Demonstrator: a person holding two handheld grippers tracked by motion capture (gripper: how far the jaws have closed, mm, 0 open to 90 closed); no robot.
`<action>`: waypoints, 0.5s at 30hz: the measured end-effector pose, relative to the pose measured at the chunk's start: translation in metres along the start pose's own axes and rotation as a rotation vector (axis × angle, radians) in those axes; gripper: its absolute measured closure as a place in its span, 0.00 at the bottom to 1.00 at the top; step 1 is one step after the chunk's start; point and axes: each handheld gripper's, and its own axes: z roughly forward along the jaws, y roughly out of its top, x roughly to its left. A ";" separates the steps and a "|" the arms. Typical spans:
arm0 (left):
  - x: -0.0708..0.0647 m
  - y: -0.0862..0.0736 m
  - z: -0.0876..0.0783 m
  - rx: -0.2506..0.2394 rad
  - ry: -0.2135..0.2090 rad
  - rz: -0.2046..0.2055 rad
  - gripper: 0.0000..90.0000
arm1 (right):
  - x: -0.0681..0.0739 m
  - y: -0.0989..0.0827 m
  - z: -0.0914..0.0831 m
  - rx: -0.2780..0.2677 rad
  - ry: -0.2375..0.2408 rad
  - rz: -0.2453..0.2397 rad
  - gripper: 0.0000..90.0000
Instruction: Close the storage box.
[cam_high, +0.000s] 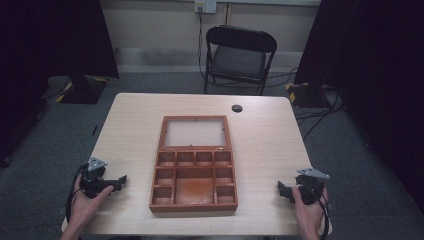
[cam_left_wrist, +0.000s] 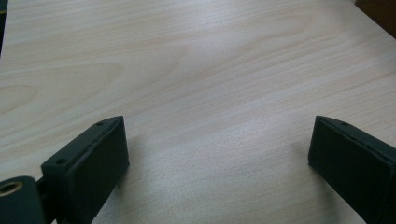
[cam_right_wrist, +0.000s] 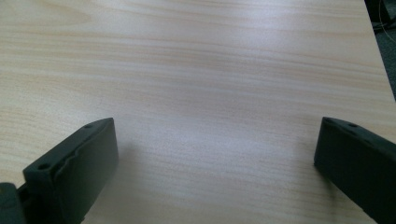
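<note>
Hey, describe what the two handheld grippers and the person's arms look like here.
Both the left gripper and the right gripper are black, blocky two-jaw tools, each topped by a grey three-cornered plate and trailing a black cable. Their jaws are thick dark slabs with small screw holes. The forearms are bare, with no sleeves in view.

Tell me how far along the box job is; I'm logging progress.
Done: the wooden box lies open, lid flat on the table, compartments looking bare. In hand: nothing; the left gripper and right gripper rest either side, jaws apart over bare wood. Left: apparently every step with the box.
</note>
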 end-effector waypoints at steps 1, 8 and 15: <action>0.000 0.000 0.000 0.000 0.000 0.000 0.05 | 0.000 0.000 0.000 0.000 0.000 0.000 0.00; -0.001 0.000 0.000 -0.006 0.007 -0.014 0.06 | -0.002 0.001 0.001 0.001 0.000 0.002 0.00; 0.001 -0.001 -0.004 -0.021 0.025 -0.031 0.21 | 0.006 0.004 0.000 -0.006 -0.002 0.017 0.11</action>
